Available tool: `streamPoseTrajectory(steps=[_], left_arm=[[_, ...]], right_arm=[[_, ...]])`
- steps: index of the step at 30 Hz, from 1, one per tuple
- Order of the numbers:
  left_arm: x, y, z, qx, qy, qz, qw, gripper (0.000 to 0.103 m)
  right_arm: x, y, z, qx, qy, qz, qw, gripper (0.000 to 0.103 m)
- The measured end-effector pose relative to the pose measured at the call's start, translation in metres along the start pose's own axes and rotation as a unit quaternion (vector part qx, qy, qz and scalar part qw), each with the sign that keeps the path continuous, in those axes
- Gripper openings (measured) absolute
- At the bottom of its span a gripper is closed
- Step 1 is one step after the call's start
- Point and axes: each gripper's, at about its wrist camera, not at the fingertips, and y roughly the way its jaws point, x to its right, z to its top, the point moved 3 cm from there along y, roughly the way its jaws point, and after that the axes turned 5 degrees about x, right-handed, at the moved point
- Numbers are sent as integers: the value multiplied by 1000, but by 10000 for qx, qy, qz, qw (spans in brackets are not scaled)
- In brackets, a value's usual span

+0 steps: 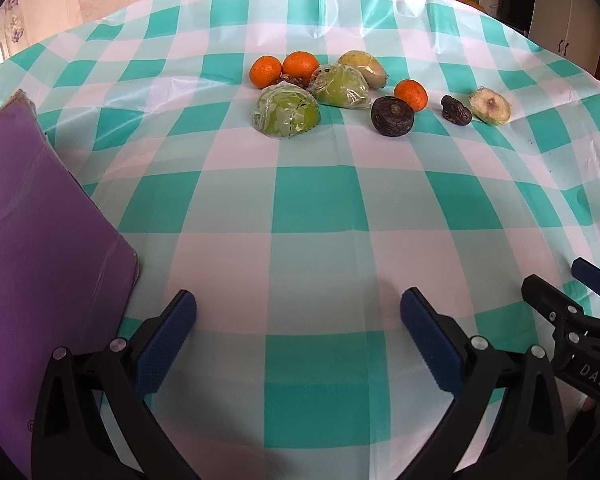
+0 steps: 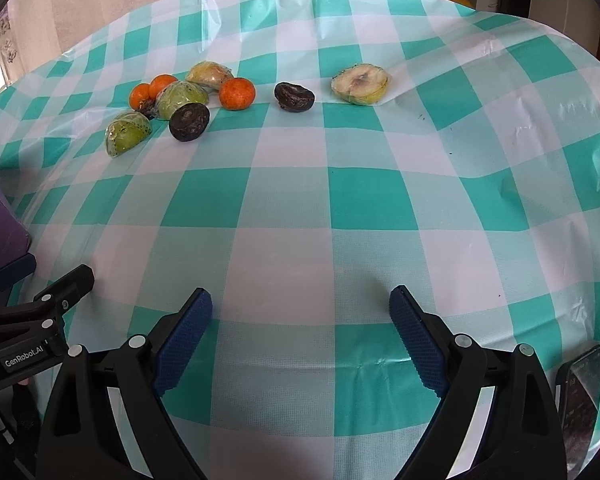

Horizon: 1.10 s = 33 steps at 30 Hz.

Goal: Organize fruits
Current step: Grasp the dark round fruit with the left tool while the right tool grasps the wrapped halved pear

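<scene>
Fruits lie in a loose group on the far part of the checked tablecloth (image 1: 320,200). There are three oranges (image 1: 265,71), wrapped green halves (image 1: 286,114), a wrapped yellowish fruit (image 1: 363,67), dark shrivelled fruits (image 1: 392,115) and a cut pale half (image 1: 490,106) at the right. The right wrist view shows them too: an orange (image 2: 237,93), a dark fruit (image 2: 189,121), the cut half (image 2: 360,83). My left gripper (image 1: 298,320) is open and empty, well short of the fruits. My right gripper (image 2: 300,316) is open and empty, also near the front.
A purple board (image 1: 40,240) lies at the left of the table. A dark phone (image 2: 582,392) lies at the table's right front edge. The right gripper shows at the right of the left wrist view (image 1: 572,320). Cupboards stand behind the table.
</scene>
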Motion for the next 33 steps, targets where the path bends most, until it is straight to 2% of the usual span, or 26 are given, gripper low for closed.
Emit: streamPoseTrajectory(steps=[5,7,11,15,17,19,21,23,24,28,30,33], left_arm=[[17,23,21,-318,-47,-115,9994,102],[25,30,35,-150,-55,-225,9996,102],[40,48,61,-77,7,-327,9994,102],[61,64,90,153,237,-399,9988,99],[69,71,103,218,239,-489,9983,88],[74,82,111,130,262,-563,9980,83],[76,85,116,168,268,-571,9979,72],[76,85,115,242,337,-571,9975,45],[75,83,114,259,331,-594,9973,39],[66,77,108,260,102,-885,9957,39],[59,75,106,267,-48,-989,9947,39],[53,73,102,276,-189,-1032,9941,39]], right_arm=[[20,-4,0,136,543,81,9984,87],[22,-5,0,158,593,105,9981,87],[20,-5,1,159,548,121,9983,87],[22,-5,1,176,565,159,9981,87],[22,-5,1,181,556,176,9981,87],[21,-5,1,182,540,194,9982,87],[21,-5,1,185,538,214,9982,87],[22,-5,1,196,552,242,9980,87],[22,-5,1,190,556,257,9979,87],[15,6,12,65,259,242,9994,88],[15,19,27,21,110,151,9998,87],[27,40,59,182,168,3,9997,86]])
